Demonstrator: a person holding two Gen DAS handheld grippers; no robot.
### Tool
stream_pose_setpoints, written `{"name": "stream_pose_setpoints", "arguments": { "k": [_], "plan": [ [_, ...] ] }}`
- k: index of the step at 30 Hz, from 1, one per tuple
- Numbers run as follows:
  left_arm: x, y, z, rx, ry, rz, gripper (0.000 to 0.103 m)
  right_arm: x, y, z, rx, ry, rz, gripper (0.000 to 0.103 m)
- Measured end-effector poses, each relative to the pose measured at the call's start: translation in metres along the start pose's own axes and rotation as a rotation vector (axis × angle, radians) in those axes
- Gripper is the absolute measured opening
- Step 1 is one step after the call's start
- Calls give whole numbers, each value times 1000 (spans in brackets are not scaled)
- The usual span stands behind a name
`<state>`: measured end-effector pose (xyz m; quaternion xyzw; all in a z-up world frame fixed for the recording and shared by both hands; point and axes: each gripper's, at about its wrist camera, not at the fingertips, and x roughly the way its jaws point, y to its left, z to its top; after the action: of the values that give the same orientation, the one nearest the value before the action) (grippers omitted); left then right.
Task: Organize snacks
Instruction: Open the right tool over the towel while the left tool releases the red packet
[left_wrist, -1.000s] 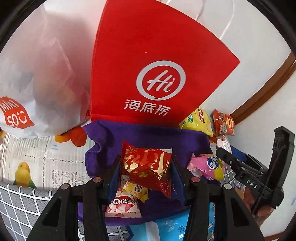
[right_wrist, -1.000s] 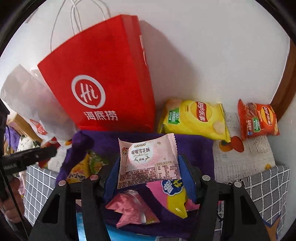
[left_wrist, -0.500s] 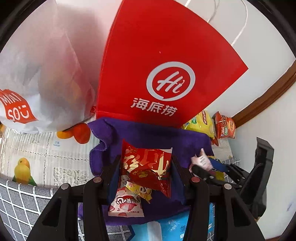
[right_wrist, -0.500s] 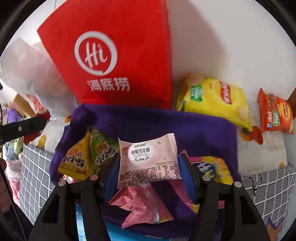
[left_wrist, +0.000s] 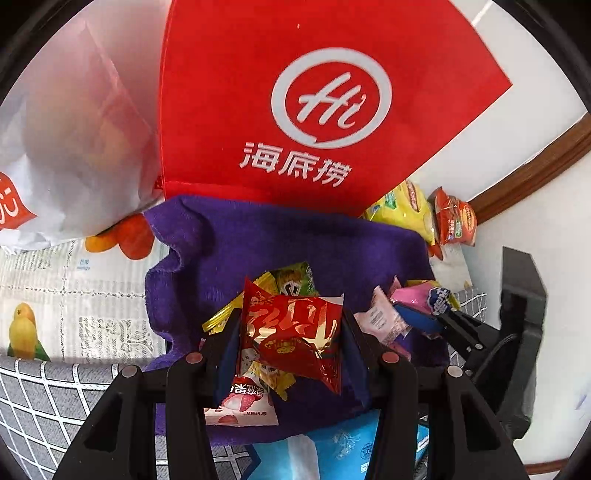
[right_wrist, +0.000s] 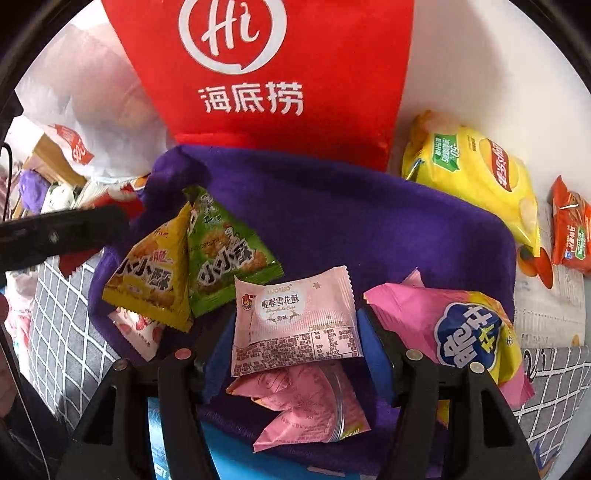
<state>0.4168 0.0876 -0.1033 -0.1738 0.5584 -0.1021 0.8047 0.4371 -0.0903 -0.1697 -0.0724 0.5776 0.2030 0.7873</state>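
My left gripper (left_wrist: 291, 332) is shut on a red foil snack packet (left_wrist: 295, 334), held over a purple cloth (left_wrist: 258, 251) strewn with snacks. My right gripper (right_wrist: 295, 328) is shut on a pale pink snowflake-crisp packet (right_wrist: 295, 317) above the same purple cloth (right_wrist: 351, 221). On the cloth lie a yellow triangular pack (right_wrist: 151, 277), a green triangular pack (right_wrist: 225, 254), a pink-and-yellow bag (right_wrist: 454, 332) and a crumpled pink wrapper (right_wrist: 306, 402). The right gripper with its pink packet (left_wrist: 384, 317) shows at the right of the left wrist view.
A red Haidilao bag (left_wrist: 314, 110) stands against the wall behind the cloth, a white bag (left_wrist: 74, 140) to its left. A yellow chips bag (right_wrist: 476, 177) and an orange chips bag (right_wrist: 570, 229) lie at the right. A blue tissue pack (left_wrist: 332, 450) sits at the near edge.
Both grippers have moved forward and down toward the purple cloth, keeping hold of their packets. The red bag looms larger and the snacks on the cloth are nearer.
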Motion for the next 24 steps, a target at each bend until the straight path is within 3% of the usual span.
{"name": "stream_pose_setpoints", "arguments": {
  "k": [6, 11, 19, 24],
  "plan": [
    [13, -2, -3, -2, 33, 1, 48, -4, -3, -1, 13, 16, 2, 73],
    [25, -5, -4, 3, 44, 22, 49, -20, -1, -1, 10, -4, -11, 74],
    [29, -8, -5, 12, 43, 18, 50, -72, -7, 0, 32, -122, -19, 74],
    [33, -27, -10, 116, 23, 85, 51, -107, -15, -3, 75, -244, -20, 73]
  ]
}}
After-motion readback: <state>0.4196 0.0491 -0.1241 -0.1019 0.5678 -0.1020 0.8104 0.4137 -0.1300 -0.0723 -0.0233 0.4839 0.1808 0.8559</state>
